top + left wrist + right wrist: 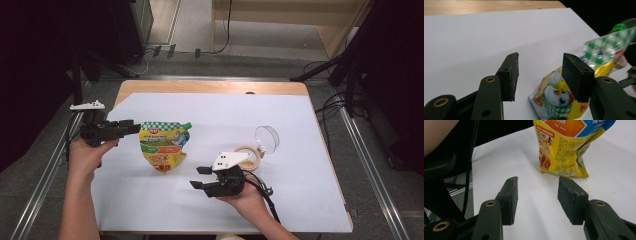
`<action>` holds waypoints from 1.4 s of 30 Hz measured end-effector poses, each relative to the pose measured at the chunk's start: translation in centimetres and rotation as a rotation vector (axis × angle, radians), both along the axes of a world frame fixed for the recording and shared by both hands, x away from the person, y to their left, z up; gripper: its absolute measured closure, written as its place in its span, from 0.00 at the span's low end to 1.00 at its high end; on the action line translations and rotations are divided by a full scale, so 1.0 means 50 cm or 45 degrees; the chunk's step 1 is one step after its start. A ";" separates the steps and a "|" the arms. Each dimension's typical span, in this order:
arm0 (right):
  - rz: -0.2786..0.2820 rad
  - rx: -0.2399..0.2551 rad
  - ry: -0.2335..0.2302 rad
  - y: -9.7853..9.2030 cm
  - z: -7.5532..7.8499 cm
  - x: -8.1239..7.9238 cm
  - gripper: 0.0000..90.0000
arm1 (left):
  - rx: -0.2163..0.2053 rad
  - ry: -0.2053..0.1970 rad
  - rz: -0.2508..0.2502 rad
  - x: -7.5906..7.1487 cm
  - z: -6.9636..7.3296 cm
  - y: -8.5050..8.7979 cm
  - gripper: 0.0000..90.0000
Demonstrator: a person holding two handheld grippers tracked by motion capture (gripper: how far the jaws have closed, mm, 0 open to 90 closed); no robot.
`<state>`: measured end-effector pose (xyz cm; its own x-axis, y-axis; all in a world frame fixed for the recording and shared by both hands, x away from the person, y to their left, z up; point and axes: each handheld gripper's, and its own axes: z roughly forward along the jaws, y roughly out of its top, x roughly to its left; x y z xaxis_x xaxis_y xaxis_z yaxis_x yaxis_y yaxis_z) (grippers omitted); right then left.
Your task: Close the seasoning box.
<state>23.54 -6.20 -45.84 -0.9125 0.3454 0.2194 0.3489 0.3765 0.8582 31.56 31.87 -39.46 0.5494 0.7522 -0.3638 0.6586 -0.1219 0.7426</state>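
Right gripper [201,177] was nearest, jaws apart and empty, pointing at the yellow plastic spouted pouch with green cap [163,145], which lay on the white bench [300,200]. Left gripper [134,125], jaws also apart and empty, was just beside the pouch's top.

Black two-jaw left gripper [131,126] showing brass rivets, right gripper [199,177] wearing a white plate, trailing black cable, bare forearms
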 end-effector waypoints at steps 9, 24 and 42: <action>-0.003 -0.033 0.038 -0.011 0.026 0.006 0.56 | 0.026 0.068 0.011 0.013 -0.036 -0.003 0.53; -0.048 -0.016 -0.011 -0.066 0.093 0.025 0.54 | 0.049 0.097 -0.017 0.014 -0.054 -0.020 0.52; -0.140 -0.007 -0.019 -0.166 0.156 0.064 0.53 | 0.057 0.109 -0.016 0.012 -0.061 -0.031 0.51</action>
